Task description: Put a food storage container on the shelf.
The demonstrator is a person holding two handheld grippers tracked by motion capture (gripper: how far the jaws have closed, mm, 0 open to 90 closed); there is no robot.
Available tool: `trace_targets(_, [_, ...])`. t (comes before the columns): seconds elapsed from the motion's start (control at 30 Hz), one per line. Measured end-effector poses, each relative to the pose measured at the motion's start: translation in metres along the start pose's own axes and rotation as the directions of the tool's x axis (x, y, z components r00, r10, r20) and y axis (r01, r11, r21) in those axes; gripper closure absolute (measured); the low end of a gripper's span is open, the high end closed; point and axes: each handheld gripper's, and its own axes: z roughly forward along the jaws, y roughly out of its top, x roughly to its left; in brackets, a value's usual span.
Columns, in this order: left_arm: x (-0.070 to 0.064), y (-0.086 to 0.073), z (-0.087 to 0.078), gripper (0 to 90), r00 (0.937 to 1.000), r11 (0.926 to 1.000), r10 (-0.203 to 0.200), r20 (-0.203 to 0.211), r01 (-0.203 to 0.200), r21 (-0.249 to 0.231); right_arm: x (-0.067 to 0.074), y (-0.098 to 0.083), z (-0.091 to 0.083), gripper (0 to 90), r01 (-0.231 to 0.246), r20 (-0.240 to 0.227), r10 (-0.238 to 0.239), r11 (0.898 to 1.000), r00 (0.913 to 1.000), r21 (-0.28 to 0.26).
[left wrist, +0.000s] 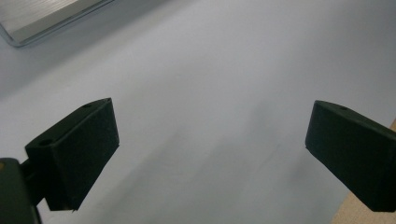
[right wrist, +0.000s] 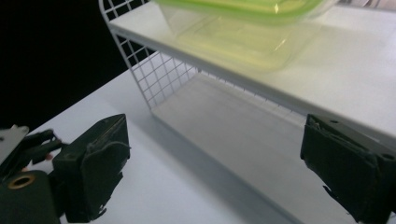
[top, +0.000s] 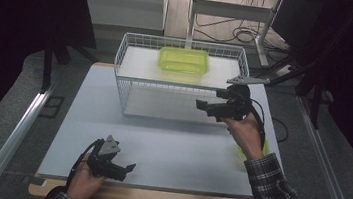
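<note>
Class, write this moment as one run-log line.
left gripper: open, empty, low over table | right gripper: open, empty, beside rack | green tub: on rack's top shelf

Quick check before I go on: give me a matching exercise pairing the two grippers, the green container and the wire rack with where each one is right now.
Things:
1. left gripper
2. right gripper
3. green container
4. wire rack

Places:
A. on the rack's top shelf
B. open, low over the table's near edge
C. standing at the far side of the table
D. open, in front of the rack's right end

Pairs: 1-B, 2-D, 3-A, 4-C
</note>
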Motion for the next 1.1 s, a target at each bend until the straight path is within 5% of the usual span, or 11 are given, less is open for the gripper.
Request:
trace_targets(0.67, [0.001,-0.003,-0.005,1.3,0.9996,0.9992,-0.025,0.011,0.025,-0.031,0.007,-0.062,-0.013,0.0,0.112,0.019,-0.113,0.993,0.9934,0.032])
trace_targets(1.1, [-0.001,-0.003,-0.005,1.2,0.9999,0.9996,0.017,-0.001,-0.017,-0.024,0.003,-0.105,-0.019,0.0,0.061,0.021,-0.062,0.998,0.9978,0.035])
